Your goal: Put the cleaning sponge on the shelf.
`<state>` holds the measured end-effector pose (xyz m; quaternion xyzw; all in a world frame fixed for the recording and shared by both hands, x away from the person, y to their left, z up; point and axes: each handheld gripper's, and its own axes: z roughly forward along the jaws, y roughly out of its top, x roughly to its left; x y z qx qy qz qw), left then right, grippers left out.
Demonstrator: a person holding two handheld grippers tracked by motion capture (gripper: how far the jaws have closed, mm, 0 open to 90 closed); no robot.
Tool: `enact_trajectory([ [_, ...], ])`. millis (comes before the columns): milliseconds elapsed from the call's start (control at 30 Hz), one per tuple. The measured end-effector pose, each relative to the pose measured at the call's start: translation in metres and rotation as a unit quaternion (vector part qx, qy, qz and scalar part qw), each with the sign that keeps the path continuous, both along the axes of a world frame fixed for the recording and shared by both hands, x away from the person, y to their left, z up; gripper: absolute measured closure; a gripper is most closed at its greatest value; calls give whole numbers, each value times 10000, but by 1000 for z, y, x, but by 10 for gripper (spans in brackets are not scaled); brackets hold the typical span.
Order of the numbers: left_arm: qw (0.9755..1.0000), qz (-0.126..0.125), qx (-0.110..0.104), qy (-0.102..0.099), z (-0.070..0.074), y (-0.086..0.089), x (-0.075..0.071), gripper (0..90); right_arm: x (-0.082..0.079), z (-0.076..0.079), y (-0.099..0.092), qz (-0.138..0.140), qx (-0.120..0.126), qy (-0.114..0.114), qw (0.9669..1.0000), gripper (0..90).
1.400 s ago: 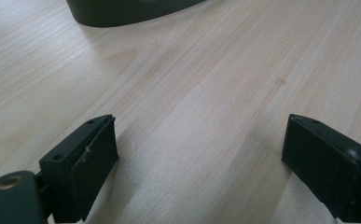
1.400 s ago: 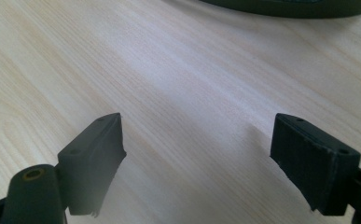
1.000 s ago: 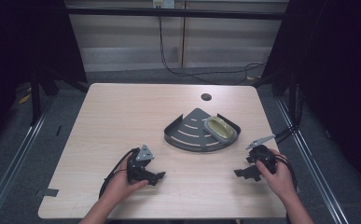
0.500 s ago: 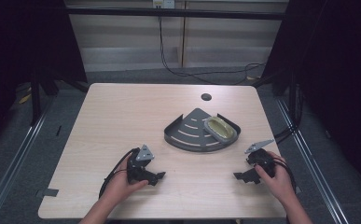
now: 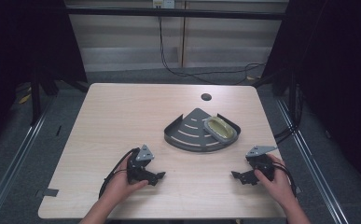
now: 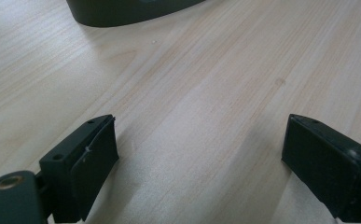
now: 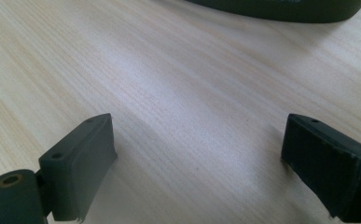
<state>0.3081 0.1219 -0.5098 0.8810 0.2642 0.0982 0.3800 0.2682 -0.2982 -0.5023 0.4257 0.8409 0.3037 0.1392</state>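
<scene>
Both tools rest low on the pale wooden surface (image 5: 122, 116) near its front edge, each held in one of the person's hands. On the left, the left tool (image 5: 156, 176) lies under the left hand (image 5: 122, 179), its jaws spread wide with only bare wood grain between them, as the left gripper view shows (image 6: 199, 154); its cable loops back along the wrist. On the right, well apart from it, the right tool (image 5: 236, 176) sits in the right hand (image 5: 274, 179), a grey three-cornered plate on top. Its jaws have just been opening and now stand wide apart, nothing between them but the surface, seen in the right gripper view (image 7: 197, 154). Neither tool touches anything but the surface. Farther back, roughly between the two tools and a little toward the right, lies a dark grey fan-shaped tray (image 5: 187, 133) with pale slots across its floor and a low curved wall facing the person; that wall shows at the top of both gripper views. In the tray's right-hand part rests a yellowish oval sponge-like piece (image 5: 219, 129). Beyond the tray, near the far edge, a small round dark hole (image 5: 206, 97) marks the surface.
</scene>
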Motion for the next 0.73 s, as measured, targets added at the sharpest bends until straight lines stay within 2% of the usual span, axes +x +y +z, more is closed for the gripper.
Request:
enact_trajectory([
  [67, 10000, 3, -5, 1, 0, 0, 0, 97, -1, -3, -3, 81, 92, -182, 9998, 84],
  [133, 10000, -2, 1, -1, 0, 0, 0, 98, -2, -5, -4, 44, 186, -260, 9995, 84],
  [167, 10000, -1, 2, -1, 0, 0, 0, 98, -3, -8, -5, 35, 280, -438, 9986, 86],
  [733, 10000, -6, 14, 9, 0, 0, 0, 92, -3, -9, -5, -3, 318, -449, 9985, 85],
])
